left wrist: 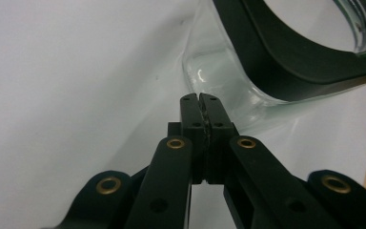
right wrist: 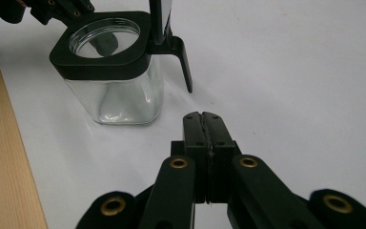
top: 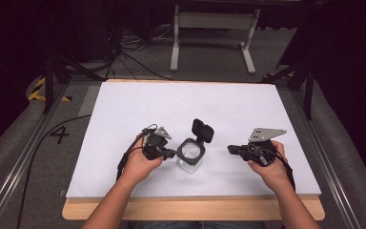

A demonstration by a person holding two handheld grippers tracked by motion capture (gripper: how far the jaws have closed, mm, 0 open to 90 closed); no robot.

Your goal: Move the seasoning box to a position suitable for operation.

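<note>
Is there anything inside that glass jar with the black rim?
The glass jar looks empty: its clear walls and bottom show nothing inside. Its lid stands flipped open. The black rim hides a thin band near the top.

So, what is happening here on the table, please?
A person holds a hand-held gripper in each hand over a white table. Between them stands a clear glass jar with a black collar, its hinged lid flipped open. The left hand-held gripper, jaws shut, is close beside the jar. The right hand-held gripper, also shut, is apart from it.
</note>
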